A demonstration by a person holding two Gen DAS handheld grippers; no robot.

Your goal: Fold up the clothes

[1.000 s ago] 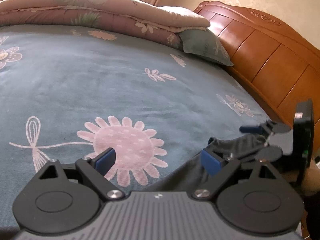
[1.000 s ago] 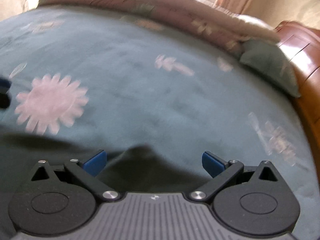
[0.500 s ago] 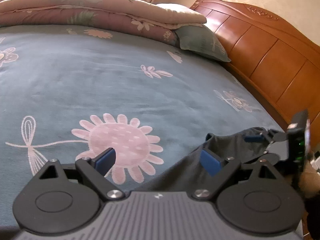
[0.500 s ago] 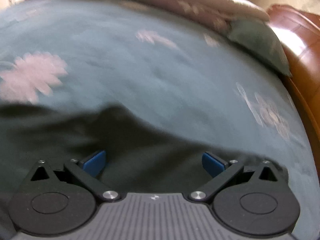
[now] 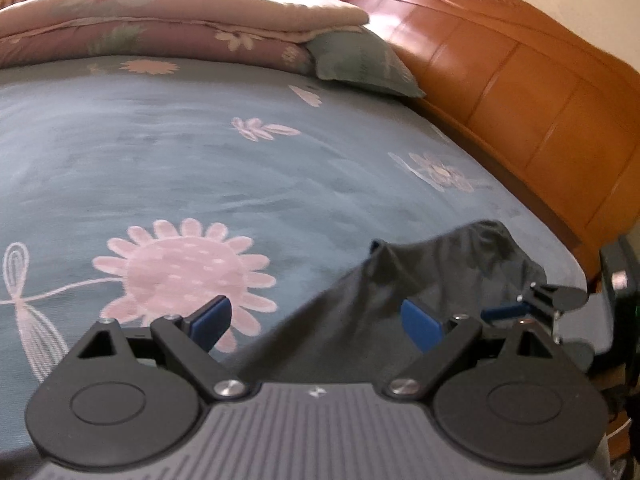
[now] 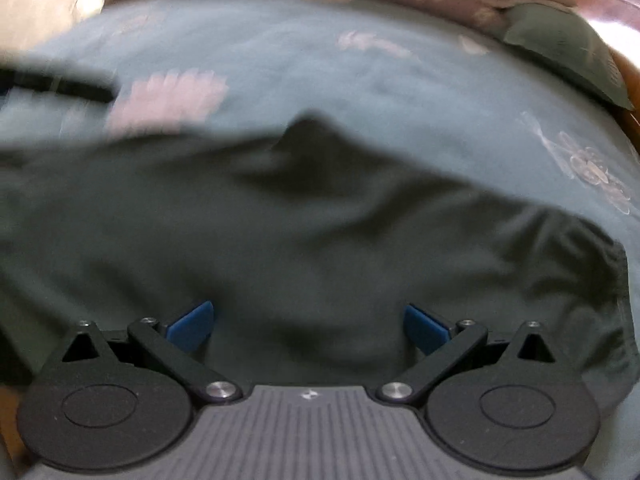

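- bedroom, mid-fold: my left claw (image 5: 316,322) hangs over the bedspread (image 5: 168,168) with its blue fingers spread wide and nothing between them; the dark garment (image 5: 432,276) lies just ahead and to its right, one edge reaching under the right finger.
- my right claw (image 6: 308,324) is released too, fingers wide apart, low over the same dark garment (image 6: 304,240), which fills the space straight ahead of it and spills to both sides.
- how far along, as i judge it: the garment lies rumpled, with a raised peak ahead of the right claw and a gathered, banded edge at its far right. no crisp crease or neat stack shows, so folding looks unfinished. the right view is blurred, so i cannot tell how many layers there are.
- what is left, by my reading: flattening the wrinkles and bringing edges together.
- the surface: a soft teal bedspread printed with pink flowers, one big bloom just ahead of my left claw.
- the room: a folded quilt (image 5: 168,28) and a green pillow (image 5: 360,64) lie far ahead; a wooden headboard (image 5: 520,112) runs along the right.
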